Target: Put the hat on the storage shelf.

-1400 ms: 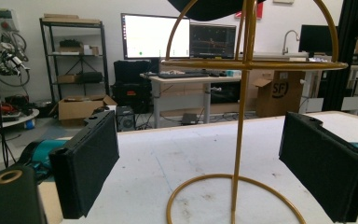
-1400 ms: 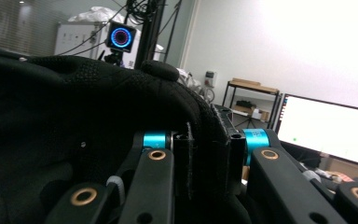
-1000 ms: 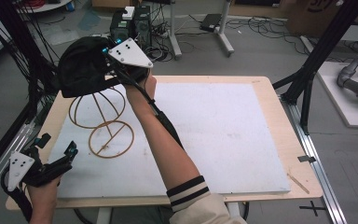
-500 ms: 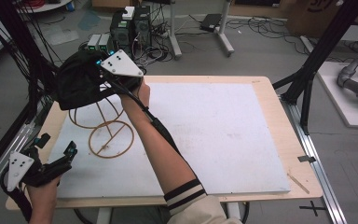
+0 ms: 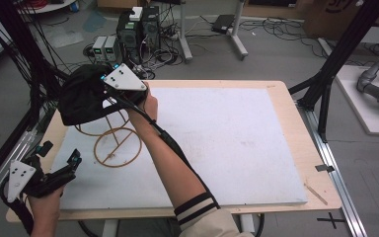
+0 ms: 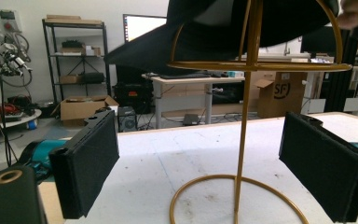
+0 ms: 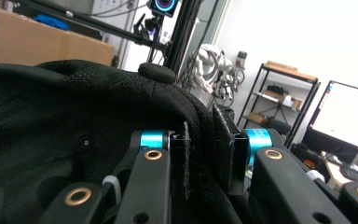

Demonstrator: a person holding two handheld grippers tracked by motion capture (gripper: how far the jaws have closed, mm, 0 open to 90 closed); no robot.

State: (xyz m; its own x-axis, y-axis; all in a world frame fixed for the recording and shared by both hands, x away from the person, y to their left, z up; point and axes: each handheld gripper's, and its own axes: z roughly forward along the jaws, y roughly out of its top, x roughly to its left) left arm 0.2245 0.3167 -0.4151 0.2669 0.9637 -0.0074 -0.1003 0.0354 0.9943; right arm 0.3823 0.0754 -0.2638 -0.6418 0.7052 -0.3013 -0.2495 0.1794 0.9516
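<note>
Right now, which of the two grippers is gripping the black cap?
The right gripper, up over the gold wire stand: its jaws pinch the cap. The left gripper sits at the table's near-left corner, jaws open with nothing between them.

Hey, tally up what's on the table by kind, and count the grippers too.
Black cap: 1
Gold wire hat stand: 1
White mat: 1
Grippers: 2, the left gripper and the right gripper
Total: 5

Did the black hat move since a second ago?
Yes. The black cap, pinched in the right gripper, came down and a bit left, settling lower over the gold wire stand, which stayed put on the table.
</note>
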